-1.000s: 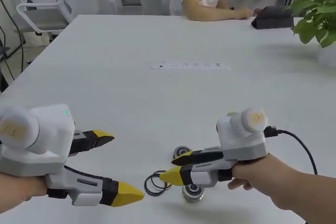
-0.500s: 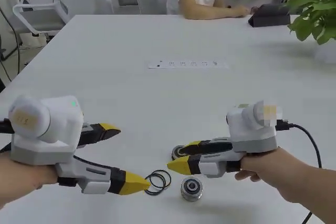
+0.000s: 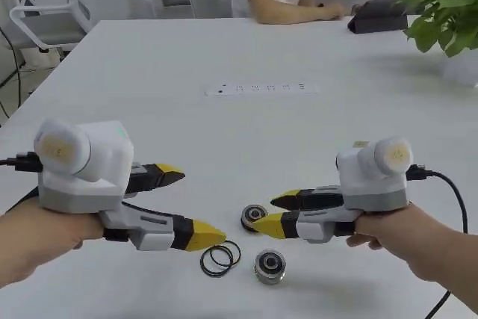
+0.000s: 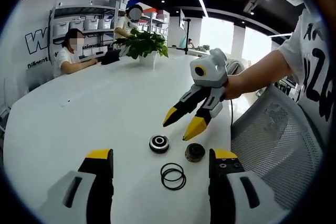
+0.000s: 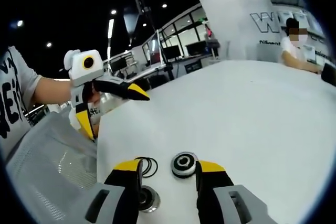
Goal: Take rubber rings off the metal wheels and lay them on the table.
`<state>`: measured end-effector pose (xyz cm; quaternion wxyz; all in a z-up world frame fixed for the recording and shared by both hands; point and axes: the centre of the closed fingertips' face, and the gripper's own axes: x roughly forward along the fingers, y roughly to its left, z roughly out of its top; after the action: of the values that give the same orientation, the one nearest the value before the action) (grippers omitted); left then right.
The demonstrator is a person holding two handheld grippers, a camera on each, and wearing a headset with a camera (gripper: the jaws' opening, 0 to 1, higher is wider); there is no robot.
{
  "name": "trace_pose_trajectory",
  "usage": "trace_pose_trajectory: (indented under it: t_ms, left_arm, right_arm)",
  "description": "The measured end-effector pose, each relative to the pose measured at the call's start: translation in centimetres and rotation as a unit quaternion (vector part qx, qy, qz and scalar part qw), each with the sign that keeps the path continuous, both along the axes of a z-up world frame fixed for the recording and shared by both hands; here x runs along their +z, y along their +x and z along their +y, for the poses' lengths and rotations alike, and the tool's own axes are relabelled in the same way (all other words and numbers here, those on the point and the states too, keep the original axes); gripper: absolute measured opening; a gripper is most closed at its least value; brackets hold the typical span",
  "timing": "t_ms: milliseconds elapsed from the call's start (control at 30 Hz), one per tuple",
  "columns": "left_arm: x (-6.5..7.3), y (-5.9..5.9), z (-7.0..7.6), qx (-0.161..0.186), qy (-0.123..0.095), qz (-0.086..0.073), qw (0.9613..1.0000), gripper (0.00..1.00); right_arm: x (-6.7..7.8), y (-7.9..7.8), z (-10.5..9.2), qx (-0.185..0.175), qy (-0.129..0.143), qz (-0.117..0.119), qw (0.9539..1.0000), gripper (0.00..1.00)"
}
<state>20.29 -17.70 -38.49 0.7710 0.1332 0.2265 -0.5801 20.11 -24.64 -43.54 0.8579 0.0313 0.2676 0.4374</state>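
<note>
Left gripper [image 3: 200, 205], released and empty, is hovering at eleven o'clock from the rubber rings [image 3: 220, 258] lying on the table [image 3: 224, 132]. Right gripper [image 4: 176, 130], likewise agape, is lining up on the wheel [image 3: 254, 216] (seemingly still ringed) at their one o'clock.

rings [image 3: 220, 258] on table [image 3: 239, 140], left tongs [image 3: 190, 205], right tongs [image 3: 267, 213]

The desk [image 3: 224, 50] has a smooth, matt white top with only a faint sheen. The two metal wheels [image 3: 269, 266] are bright, polished silver metal around darker centres, and they catch the light. Near the front edge, the rubber rings [image 3: 219, 258] are thin, black and dull. The left gripper [image 3: 202, 205] and right gripper [image 3: 264, 213] have smooth, satin white plastic housings and matt black jaws with yellow plastic caps. The chair back [image 4: 278, 145] is grey woven mesh.
</note>
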Motion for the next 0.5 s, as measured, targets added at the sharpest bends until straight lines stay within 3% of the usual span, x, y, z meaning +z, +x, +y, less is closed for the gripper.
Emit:
trace_pose_trajectory:
  t_ms: [200,500]
  left_arm:
    - [-0.5,0.3,-0.6,-0.006,0.002,0.005,1.0,0.64]
    - [-1.8,0.6,-1.7,-0.016,0.015,0.01,0.9997,0.59]
  right_arm:
    - [-1.1,0.3,-1.0,-0.004,-0.029,-0.007,0.9996,0.38]
    - [-2.4,0.2,-1.0,0.006,-0.053,-0.009,0.9986,0.35]
